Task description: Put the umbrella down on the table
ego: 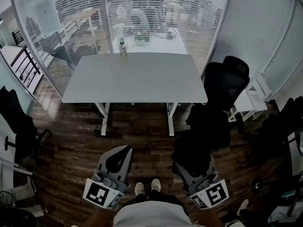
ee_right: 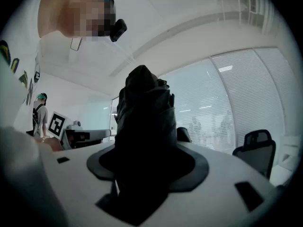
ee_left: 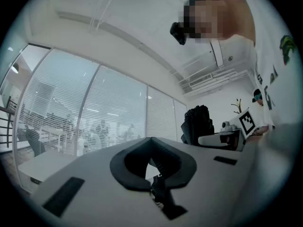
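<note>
A black folded umbrella stands between the jaws of my right gripper, which is shut on it. In the head view the umbrella rises dark from the right gripper at the lower right, well short of the table. The long grey table stands ahead, across a strip of wooden floor. My left gripper is held low at the lower left. In its own view the left gripper has its dark pads drawn together with nothing between them.
A small bottle stands at the table's far edge. A black office chair is by the table's right end, another dark chair at the far left. A second white table and glass walls with blinds lie behind.
</note>
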Demonstrator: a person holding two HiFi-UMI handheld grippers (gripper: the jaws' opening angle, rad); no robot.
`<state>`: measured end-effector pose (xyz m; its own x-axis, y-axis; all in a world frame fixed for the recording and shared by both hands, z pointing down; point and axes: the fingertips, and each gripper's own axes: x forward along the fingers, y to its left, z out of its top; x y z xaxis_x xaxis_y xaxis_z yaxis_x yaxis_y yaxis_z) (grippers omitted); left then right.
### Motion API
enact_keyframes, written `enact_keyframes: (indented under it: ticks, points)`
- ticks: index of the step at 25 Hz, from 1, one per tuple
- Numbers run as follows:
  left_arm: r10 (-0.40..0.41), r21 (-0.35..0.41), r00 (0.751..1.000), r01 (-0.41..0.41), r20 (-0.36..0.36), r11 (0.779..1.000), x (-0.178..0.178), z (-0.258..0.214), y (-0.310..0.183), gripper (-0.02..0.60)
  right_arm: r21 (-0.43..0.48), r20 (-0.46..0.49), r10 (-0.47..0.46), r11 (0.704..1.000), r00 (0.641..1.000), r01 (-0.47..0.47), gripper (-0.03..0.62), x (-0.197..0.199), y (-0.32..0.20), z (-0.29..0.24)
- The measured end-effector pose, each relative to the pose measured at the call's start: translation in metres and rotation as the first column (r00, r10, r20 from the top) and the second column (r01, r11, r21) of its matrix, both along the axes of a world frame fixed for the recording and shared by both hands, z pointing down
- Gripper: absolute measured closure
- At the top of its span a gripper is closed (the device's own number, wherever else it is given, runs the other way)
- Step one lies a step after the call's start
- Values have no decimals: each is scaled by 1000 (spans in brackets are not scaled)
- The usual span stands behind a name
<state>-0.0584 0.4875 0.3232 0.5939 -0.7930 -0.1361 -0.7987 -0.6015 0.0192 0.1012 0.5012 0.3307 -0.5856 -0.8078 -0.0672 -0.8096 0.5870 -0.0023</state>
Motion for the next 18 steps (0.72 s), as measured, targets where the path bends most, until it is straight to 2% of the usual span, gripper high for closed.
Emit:
enact_keyframes:
  ticks: [12, 18]
  points:
    - [-11, 7, 1000, 11, -16, 1000, 52, 0, -29, 569, 6, 24, -47, 999, 999, 47, 329, 41, -26, -1]
    - [-31, 0, 999, 31, -32, 1000, 64, 1, -49, 569, 7, 17, -62, 998, 998, 62, 329, 54, -51, 0]
